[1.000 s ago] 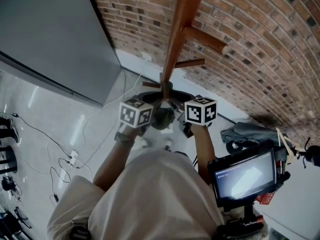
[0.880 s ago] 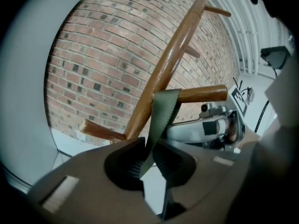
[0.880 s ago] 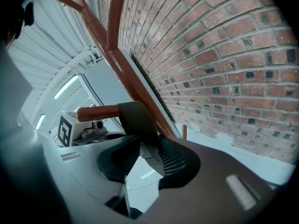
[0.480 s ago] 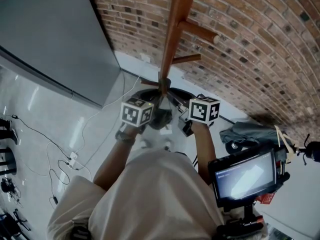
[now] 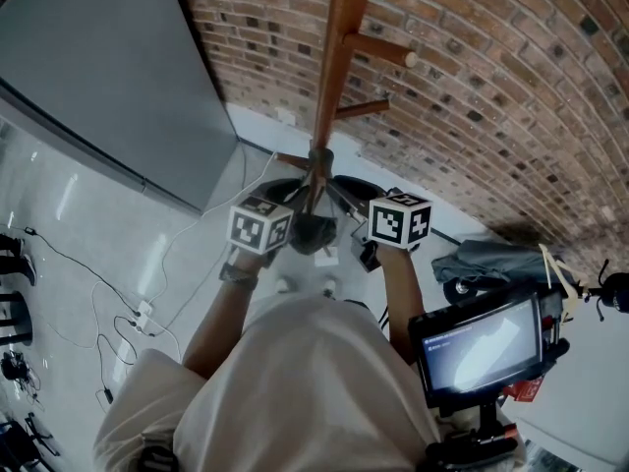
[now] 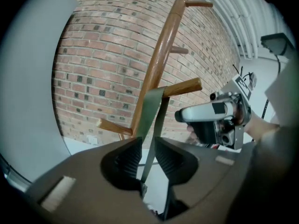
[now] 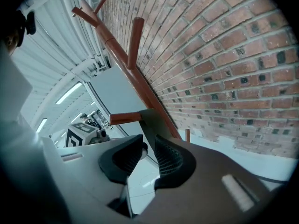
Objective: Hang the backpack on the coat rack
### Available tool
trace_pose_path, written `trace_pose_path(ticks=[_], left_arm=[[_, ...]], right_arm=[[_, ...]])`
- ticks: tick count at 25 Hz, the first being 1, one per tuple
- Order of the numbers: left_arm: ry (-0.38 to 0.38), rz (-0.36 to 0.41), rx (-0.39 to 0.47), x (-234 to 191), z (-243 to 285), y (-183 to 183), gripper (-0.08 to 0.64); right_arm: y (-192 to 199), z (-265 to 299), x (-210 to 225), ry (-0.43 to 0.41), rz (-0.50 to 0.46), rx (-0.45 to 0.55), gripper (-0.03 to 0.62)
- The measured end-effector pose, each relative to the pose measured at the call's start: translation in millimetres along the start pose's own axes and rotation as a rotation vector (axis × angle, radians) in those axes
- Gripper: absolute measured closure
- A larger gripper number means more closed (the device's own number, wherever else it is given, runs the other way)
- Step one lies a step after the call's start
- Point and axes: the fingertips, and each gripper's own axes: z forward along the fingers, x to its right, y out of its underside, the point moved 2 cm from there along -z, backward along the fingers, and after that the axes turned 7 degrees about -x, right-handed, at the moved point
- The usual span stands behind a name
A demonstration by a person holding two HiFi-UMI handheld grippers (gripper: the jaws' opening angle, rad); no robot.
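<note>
The backpack is a dark bundle low against the coat rack, sitting right between the two grippers. Its grey-green strap is looped over a lower wooden peg just above and beyond the left gripper. From that peg the strap drops straight down through the left jaws. The left jaws stand slightly apart with the strap in the gap, and bright floor shows beside it, so no pinch is visible.

Over to the right gripper: its jaws are apart and have just been closing, with only pale floor between the pads. The strap lies draped over the peg just past those jaw tips, running down behind the right-hand pad. The rack's pole slants away above the jaws, with more pegs higher up.

Beyond both sets of jaws stands the brick wall. A grey panel is off to the left side. A lit monitor sits behind the right gripper, near the person's right elbow, and cables trail across the white floor behind the left gripper.
</note>
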Motion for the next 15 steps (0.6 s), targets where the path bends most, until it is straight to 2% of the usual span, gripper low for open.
trace_pose_path(ticks=[2, 6, 10, 15], left_arm=[[-0.018, 0.026, 0.001, -2, -6, 2, 0.476], [-0.055, 0.059, 0.036, -5, -22, -7, 0.5], [-0.081, 0.1, 0.091, -4, -38, -24, 0.543], [-0.12, 0.185, 0.147, 8, -56, -45, 0.56]], right_arm=[[-1, -6, -1, 0.02, -0.023, 0.004, 0.523], [-7, -21, -2, 0.079, -0.09, 0.013, 0.583], [-15, -33, -11, 0.126, -0.175, 0.013, 0.589], [-38, -54, -28, 0.169, -0.269, 0.078, 0.589]])
